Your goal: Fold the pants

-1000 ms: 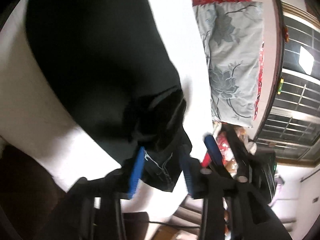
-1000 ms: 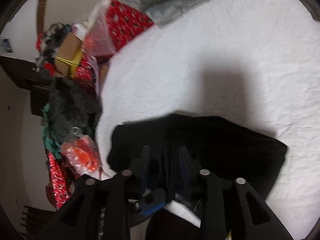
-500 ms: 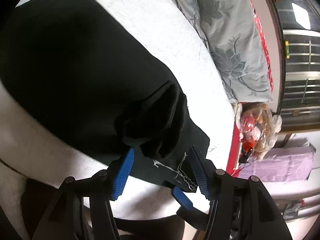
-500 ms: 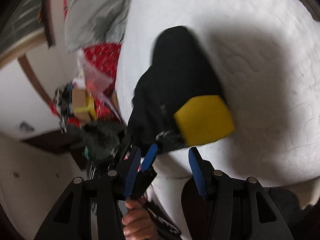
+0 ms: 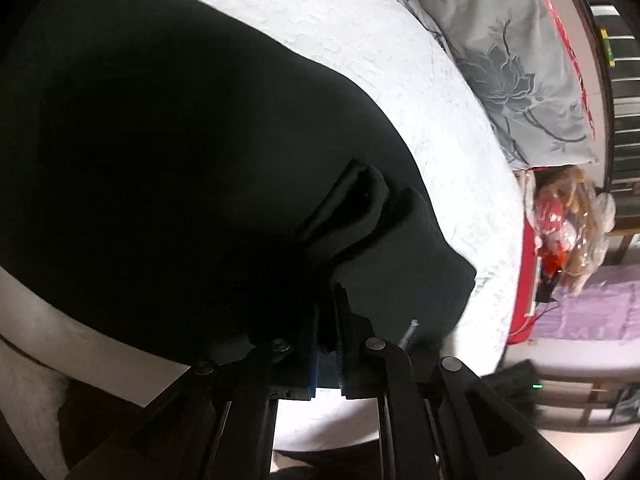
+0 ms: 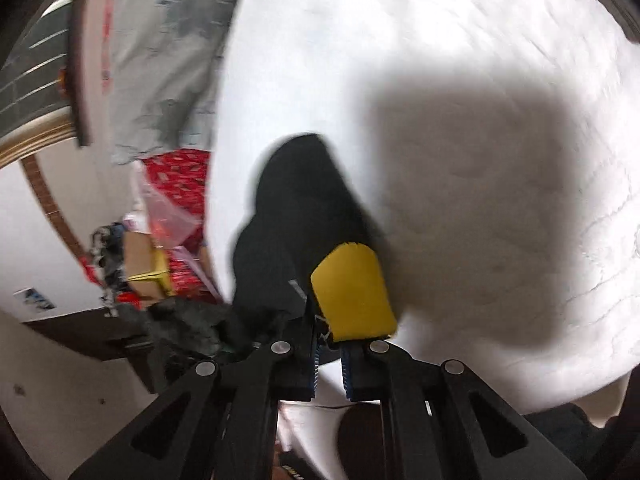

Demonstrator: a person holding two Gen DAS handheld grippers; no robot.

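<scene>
Two grippers are clamped on the same garment, and the step in hand looks like carrying a pinched edge over for a fold.

From the left wrist camera, the left gripper [image 5: 328, 344] has its jaws drawn close together with a bunch of black cloth pinched between them. The pants [image 5: 180, 152] lie spread as a broad dark panel on the white bed [image 5: 400, 64], reaching toward its near edge, with a thick rolled ridge of fabric just ahead of the fingers. A grey floral pillow [image 5: 512, 64] sits along the bed's far side, well apart from the cloth. To do this well, I would keep the pinch deep enough to hold every layer of that ridge, since a shallow bite would likely let the lower layer slip.

From the right wrist camera, which is blurred, the right gripper [image 6: 330, 356] is likewise clenched, grasping the pants [image 6: 296, 216] where a yellow patch [image 6: 354, 292] shows right at the fingertips. Here the cloth hangs as a narrow dark strip lifted off the bed [image 6: 440, 40], throwing a large shadow on the sheet. Cluttered red bags [image 6: 176, 176] stand beyond the bed's left edge.

Judging from both views, the hands should travel together at equal height, keeping the edge between them taut, and lower it square onto the panel before releasing.
</scene>
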